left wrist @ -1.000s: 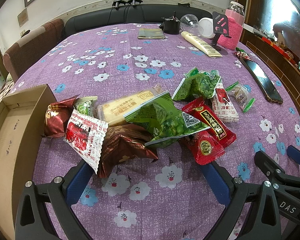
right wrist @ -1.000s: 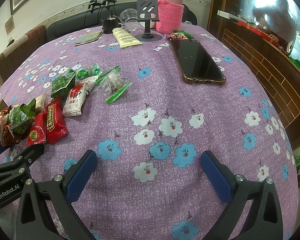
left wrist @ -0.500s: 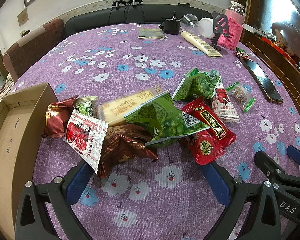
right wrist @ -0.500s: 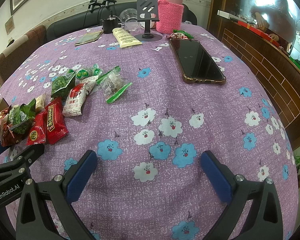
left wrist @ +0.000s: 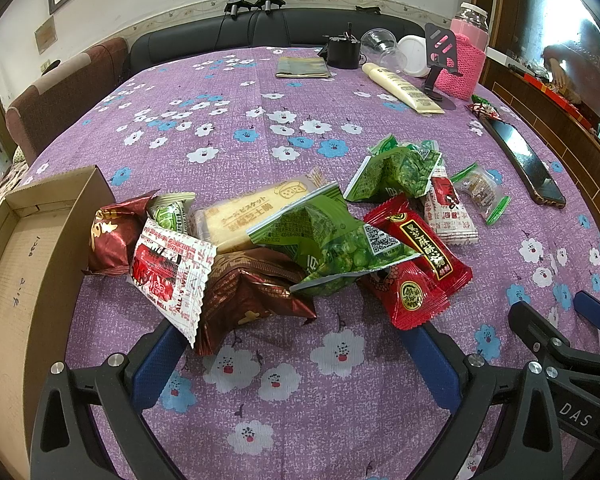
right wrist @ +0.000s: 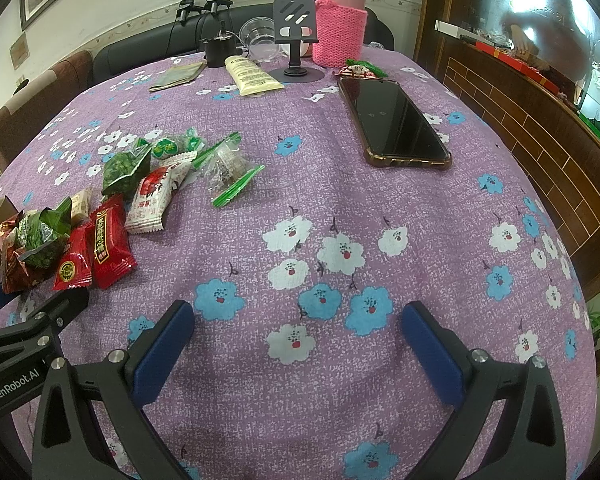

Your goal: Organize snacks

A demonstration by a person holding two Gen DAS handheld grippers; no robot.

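Note:
A heap of snack packets lies on the purple flowered tablecloth: a green pea bag, two red packets, a dark brown foil packet, a red-and-white wrapper, a yellow biscuit pack and a second green bag. An open cardboard box sits at the left. My left gripper stands open just in front of the heap, holding nothing. My right gripper is open over bare cloth, right of the snacks.
A phone lies at the right. At the far edge stand a pink-sleeved bottle, a phone stand, a cream tube, a clear cup and a booklet. Sofa and chairs ring the table; a wooden cabinet is at right.

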